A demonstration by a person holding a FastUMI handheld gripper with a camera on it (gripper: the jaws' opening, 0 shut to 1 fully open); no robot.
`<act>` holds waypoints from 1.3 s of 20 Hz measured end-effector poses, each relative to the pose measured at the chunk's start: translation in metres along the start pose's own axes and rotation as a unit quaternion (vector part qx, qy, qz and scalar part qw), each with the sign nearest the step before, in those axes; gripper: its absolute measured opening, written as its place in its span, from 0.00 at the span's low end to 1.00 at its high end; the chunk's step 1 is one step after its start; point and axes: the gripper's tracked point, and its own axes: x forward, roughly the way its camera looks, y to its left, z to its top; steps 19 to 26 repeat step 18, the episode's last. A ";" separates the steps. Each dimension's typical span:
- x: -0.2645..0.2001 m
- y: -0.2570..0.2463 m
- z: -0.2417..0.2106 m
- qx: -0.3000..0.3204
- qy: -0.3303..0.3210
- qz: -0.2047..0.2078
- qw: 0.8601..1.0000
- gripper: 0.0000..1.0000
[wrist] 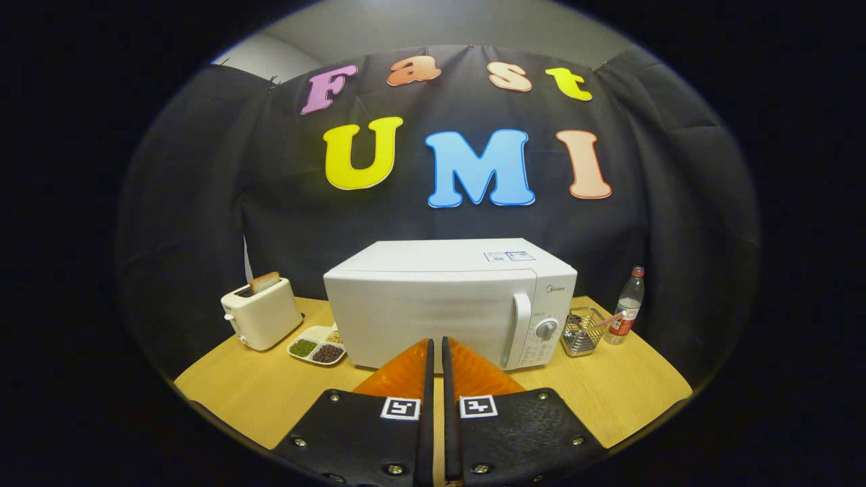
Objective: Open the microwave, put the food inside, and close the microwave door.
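Observation:
A white microwave (446, 304) stands on the wooden table (237, 392) straight ahead of my fingers, its door closed. Its vertical handle (519, 328) and round dial (545, 329) are on the right side of the front. My gripper (438, 343) is shut, the two fingers nearly touching with nothing between them, the tips in front of the lower middle of the door. A divided white plate (316, 348) with green, dark and pale beans lies left of the microwave.
A cream toaster (261, 312) with a slice of bread sticking out stands at the left. Right of the microwave are a wire basket (582, 331) and a plastic bottle (625, 314). Black cloth hangs behind the table.

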 end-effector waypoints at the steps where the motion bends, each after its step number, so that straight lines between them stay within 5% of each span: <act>1: -0.010 0.003 0.006 0.005 -0.010 -0.003 1.000 0.07; 3: -0.034 0.016 0.016 0.020 -0.028 0.006 0.999 0.07; 4: -0.041 0.022 0.019 0.023 -0.036 0.011 0.999 0.15; 5: -0.049 0.026 0.022 0.022 -0.042 0.013 0.999 0.54; 7: -0.062 0.030 0.026 0.018 -0.053 0.014 0.998 0.90; 8: -0.067 0.030 0.024 0.017 -0.053 0.012 0.998 0.98; 26: -0.083 0.024 0.039 0.022 -0.066 0.006 0.998 0.99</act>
